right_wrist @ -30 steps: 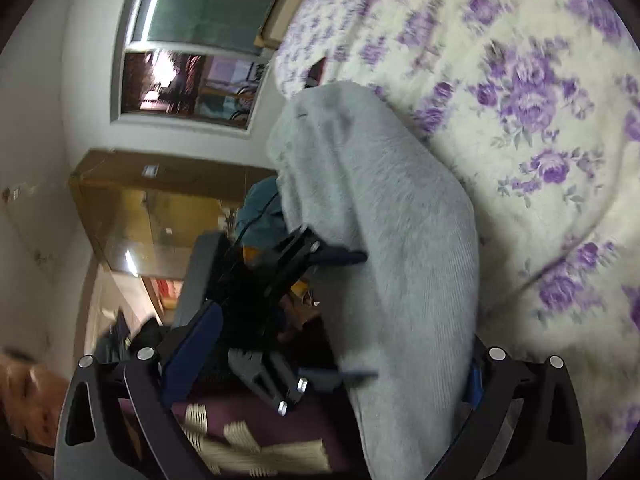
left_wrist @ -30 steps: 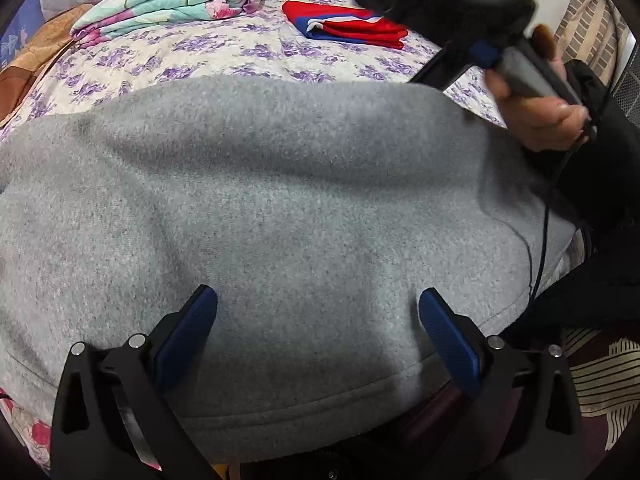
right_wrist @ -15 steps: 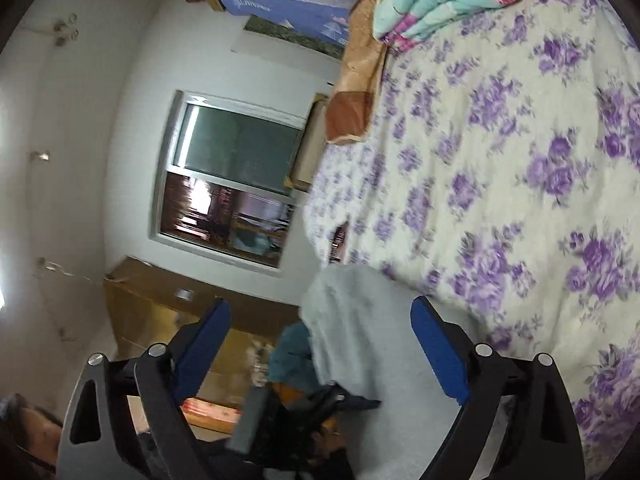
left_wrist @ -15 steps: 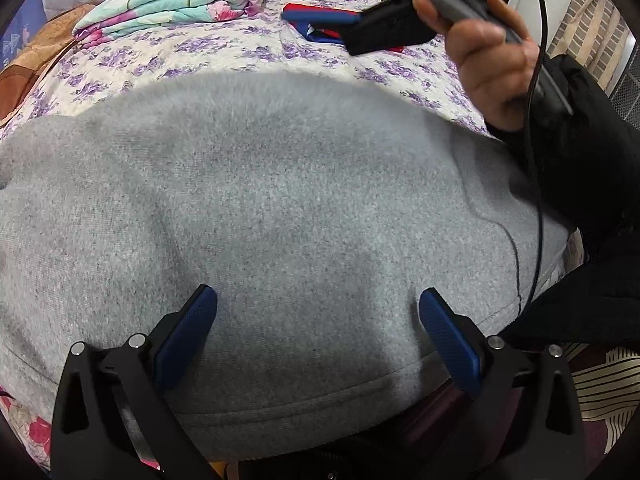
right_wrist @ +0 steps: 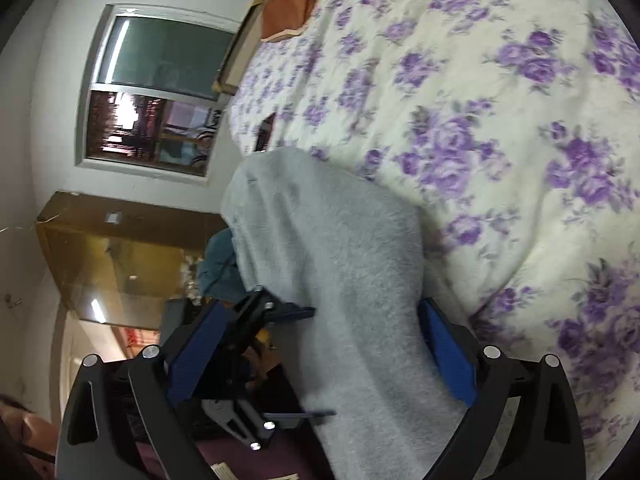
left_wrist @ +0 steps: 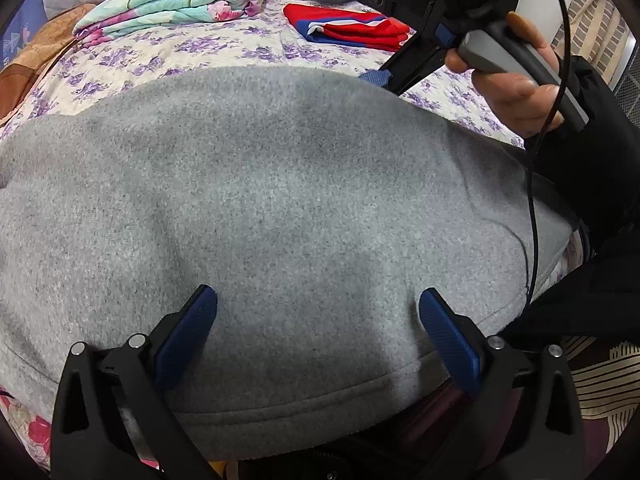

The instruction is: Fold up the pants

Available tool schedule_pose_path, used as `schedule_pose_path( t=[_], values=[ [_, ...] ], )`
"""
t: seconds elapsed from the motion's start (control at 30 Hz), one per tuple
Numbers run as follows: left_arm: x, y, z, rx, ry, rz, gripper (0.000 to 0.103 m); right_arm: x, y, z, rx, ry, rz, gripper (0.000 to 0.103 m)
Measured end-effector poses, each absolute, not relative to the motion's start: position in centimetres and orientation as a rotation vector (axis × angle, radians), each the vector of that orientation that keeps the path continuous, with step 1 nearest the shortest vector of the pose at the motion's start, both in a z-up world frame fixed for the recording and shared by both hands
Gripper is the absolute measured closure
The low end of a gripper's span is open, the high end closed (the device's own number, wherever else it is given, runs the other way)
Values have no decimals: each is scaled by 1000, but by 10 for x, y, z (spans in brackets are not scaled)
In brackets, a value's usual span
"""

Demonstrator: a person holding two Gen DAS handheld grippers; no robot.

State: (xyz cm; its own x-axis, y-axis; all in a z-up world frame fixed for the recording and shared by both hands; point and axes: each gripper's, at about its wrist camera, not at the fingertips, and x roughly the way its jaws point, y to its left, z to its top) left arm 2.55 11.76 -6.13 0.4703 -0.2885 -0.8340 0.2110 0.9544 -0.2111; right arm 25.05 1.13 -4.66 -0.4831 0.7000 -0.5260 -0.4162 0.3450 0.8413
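Left wrist view shows the bed (left_wrist: 224, 50), covered in a cream sheet with purple flowers, as the biggest thing in sight, and the gray pants (left_wrist: 280, 208) lie spread across its near half, filling most of the frame. The cloth lies fairly flat, with soft ridges on the left side and a stitched hem band along the near edge. Beyond the pants, a folded floral quilt (left_wrist: 176, 2) in teal and pink sits at the far left of the bed, and a folded red and blue garment (left_wrist: 352, 28) lies at the far right, well apart from the pants. An orange-brown cloth (left_wrist: 36, 56) rests at the bed's left edge. The left gripper (left_wrist: 318, 328) is spread wide over the near part of the pants, its blue pads clamped on nothing. At the upper right the person's right hand (left_wrist: 516, 92) holds the handle of the right gripper (right_wrist: 320, 352) above the far right edge of the pants, with a black cable (left_wrist: 532, 184) hanging down from it.

Right wrist view is tilted, with the bed at right and a window (right_wrist: 156, 88) and wall at left. That gripper's jaws stand wide, and the pants run up between them; whether either pad touches the cloth I cannot tell.
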Motion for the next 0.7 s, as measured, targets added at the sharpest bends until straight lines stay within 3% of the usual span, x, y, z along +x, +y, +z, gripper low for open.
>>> schedule_pose_path(
  t=[0.2,0.4,0.7],
  values=[
    [26,117,-61,-85,1037,-305,5,248,15,-22,354,1527,1492,4],
    [26,117,-61,-85,1037,-305,5,209,32,-30,236,1620,1547,3],
    [26,118,-61,-90,1030,-310,5,208,42,-36,187,1558,1398,3]
  ],
)
